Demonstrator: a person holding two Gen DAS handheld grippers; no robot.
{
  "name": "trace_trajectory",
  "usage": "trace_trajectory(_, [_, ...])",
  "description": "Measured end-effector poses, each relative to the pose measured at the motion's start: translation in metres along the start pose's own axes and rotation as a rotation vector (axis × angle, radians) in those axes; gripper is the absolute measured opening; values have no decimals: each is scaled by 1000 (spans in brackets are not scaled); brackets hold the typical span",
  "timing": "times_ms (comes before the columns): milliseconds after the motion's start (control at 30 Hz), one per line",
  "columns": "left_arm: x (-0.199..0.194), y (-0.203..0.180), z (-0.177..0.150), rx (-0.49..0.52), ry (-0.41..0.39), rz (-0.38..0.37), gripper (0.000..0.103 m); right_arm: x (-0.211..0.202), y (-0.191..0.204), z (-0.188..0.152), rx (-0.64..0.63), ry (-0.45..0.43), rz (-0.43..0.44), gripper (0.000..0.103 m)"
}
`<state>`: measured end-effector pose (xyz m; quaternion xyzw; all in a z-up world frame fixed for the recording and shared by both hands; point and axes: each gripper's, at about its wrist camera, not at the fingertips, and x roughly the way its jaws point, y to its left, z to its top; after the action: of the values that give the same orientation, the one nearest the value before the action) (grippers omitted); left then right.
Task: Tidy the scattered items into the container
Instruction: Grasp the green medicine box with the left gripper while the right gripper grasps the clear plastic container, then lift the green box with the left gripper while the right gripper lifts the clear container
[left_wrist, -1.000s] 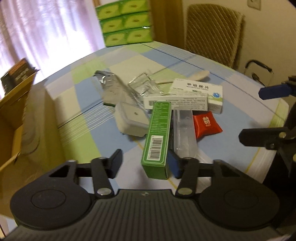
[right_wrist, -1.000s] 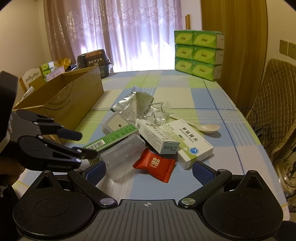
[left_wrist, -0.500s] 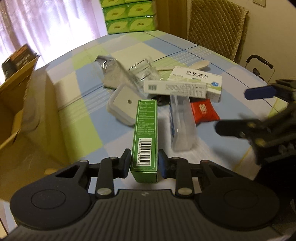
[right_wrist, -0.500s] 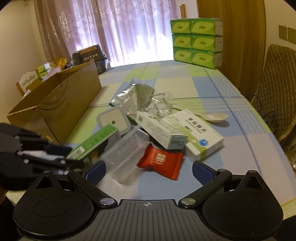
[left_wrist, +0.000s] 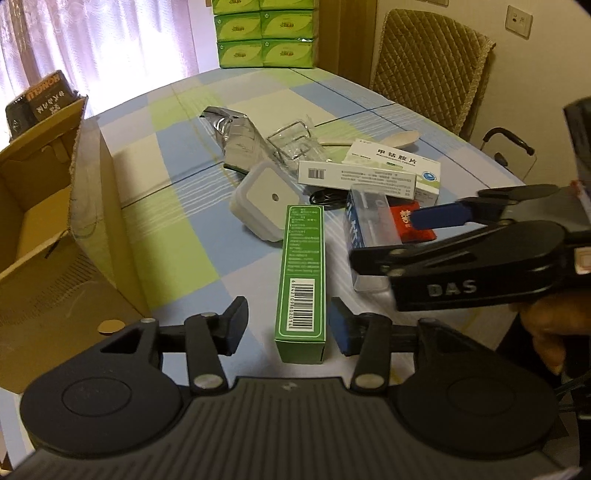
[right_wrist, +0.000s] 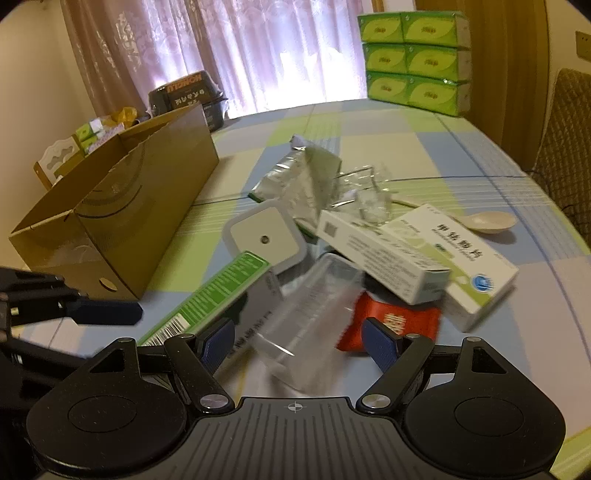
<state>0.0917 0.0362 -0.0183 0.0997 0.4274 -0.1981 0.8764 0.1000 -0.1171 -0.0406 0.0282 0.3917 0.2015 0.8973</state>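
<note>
A long green carton (left_wrist: 301, 280) lies on the checked tablecloth between the fingers of my left gripper (left_wrist: 286, 326). That gripper is open, with a gap on the carton's left side. My right gripper (right_wrist: 299, 343) is open and straddles a clear plastic box (right_wrist: 306, 321), with a blue pad on either side and no visible contact. The left wrist view shows the same gripper (left_wrist: 388, 240) reaching in from the right over the clear box (left_wrist: 369, 221). The open cardboard box (left_wrist: 85, 206) (right_wrist: 140, 206) stands at the left.
Piled behind are a white square lidded tub (left_wrist: 266, 195), a red packet (right_wrist: 399, 317), two white medicine boxes (right_wrist: 380, 254) (right_wrist: 458, 258), a foil pouch (right_wrist: 295, 181) and a spoon (right_wrist: 487, 221). Green tissue packs (right_wrist: 413, 59) stand at the far edge, and a chair (left_wrist: 428, 66) at the right.
My left fingers pinched the green carton half a second ago and have since spread apart. My right gripper moved forward over the clear plastic box and its fingers narrowed.
</note>
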Motion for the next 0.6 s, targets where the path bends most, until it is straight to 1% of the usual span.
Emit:
trace_trajectory(100, [2,2,-2,-3,1,1,43,8,4,3,-2,12,-29,82])
trace_trajectory(133, [3,3,-3,-7,2,-4,43,10,4,4,0,17,-35,78])
trace_trajectory(167, [4,3,-3,-9,3,-7,43,12,3,4,-2,22,-42,60])
trace_trajectory(200, [4,3,-4,-8,2,-8,43,13,2,5,-14,31,-48,55])
trace_trajectory(233, [4,3,-4,-7,2,-9,43,13,1,5,-21,37,-58,55])
trace_trajectory(267, [4,2,-3,-5,1,-13,43,12,-1,4,-28,39,-65,48])
trace_trajectory(300, [5,2,-3,-4,0,-15,43,10,-3,3,-38,42,-69,36])
trace_trajectory(367, [6,0,-1,-3,-3,-19,43,5,-4,2,-69,54,-79,33])
trace_trajectory(500, [10,-6,5,1,-12,-20,45,-3,-5,-6,-140,89,-102,34])
trace_trajectory(567, [14,-8,8,3,-11,-13,45,-4,-5,-8,-157,87,-105,34])
trace_trajectory(600, [16,-10,10,6,-10,-11,45,-3,-5,-8,-160,87,-104,36])
